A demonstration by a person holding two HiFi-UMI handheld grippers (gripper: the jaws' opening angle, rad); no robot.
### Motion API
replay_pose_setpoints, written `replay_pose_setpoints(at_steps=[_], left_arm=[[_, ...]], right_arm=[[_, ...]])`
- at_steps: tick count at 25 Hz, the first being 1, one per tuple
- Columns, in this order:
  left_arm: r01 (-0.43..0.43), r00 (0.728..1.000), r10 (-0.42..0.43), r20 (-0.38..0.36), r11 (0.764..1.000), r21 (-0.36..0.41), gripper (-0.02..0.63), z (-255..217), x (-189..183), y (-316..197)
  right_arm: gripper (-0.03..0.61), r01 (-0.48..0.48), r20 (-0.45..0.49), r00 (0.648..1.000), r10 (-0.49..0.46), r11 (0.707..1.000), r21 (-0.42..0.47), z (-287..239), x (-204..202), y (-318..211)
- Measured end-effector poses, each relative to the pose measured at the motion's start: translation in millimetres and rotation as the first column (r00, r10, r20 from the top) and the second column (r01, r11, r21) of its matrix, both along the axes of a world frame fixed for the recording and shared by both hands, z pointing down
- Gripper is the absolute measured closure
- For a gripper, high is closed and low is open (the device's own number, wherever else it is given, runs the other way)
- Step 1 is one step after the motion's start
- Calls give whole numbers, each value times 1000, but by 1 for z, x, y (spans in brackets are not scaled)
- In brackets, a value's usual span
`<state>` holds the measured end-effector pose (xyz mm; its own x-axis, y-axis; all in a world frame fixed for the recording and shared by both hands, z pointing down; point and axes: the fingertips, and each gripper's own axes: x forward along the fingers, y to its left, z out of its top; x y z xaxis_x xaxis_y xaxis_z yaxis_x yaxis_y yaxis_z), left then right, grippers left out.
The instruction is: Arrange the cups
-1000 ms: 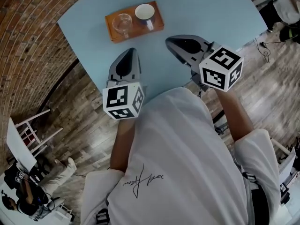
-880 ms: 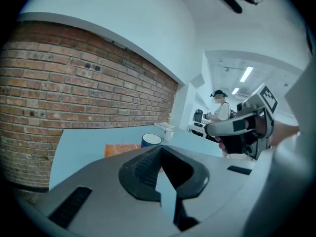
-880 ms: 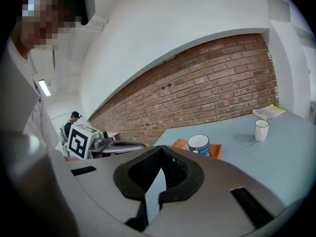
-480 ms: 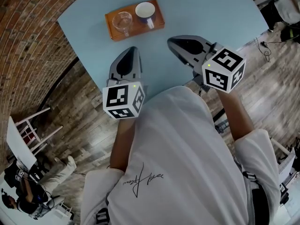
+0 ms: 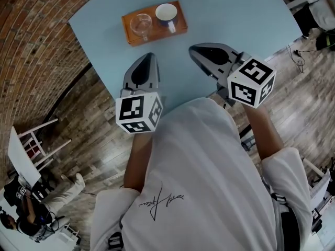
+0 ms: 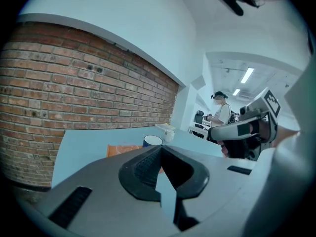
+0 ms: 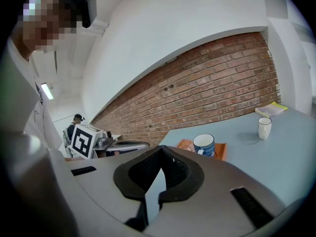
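While checking the head view, locate the orange tray (image 5: 181, 22) in the upper centre of the frame, flat on the light blue table (image 5: 246, 14). Note two cups upright on it: clear glass cup (image 5: 141, 23) on the left half, blue mug (image 5: 167, 13) with white interior on the right half. Treat contact between the two as undetermined at this resolution.

Find the left gripper (image 5: 148, 57) below the tray, left of centre, over the near table edge and well apart from the tray. Find the right gripper (image 5: 194, 49) just right of centre, likewise apart from the tray and from the left gripper.

Confirm in the left gripper view: clenched tip to tip, with nothing held. Look just above the tips for the blue mug on the tray.

Confirm in the right gripper view: clenched the same way, also empty. Look right of centre for the blue mug on the tray.

Note a small white cup (image 7: 264, 128) at the right of that frame, alone on the table and off the tray. Regard the white item cropped at the top edge of the head view as probably the same cup.
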<state>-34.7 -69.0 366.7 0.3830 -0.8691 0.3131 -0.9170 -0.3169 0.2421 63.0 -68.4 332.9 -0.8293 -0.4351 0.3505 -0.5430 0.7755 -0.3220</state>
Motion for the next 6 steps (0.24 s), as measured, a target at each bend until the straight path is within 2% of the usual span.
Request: replay_pose_setpoints(at_steps=[6], left_arm=[[11,1000,-11,-7,1000,3,604,-1,-7,-2]], right_arm=[[558,0,3,1000,0,1000,-5,2,-4,-1]])
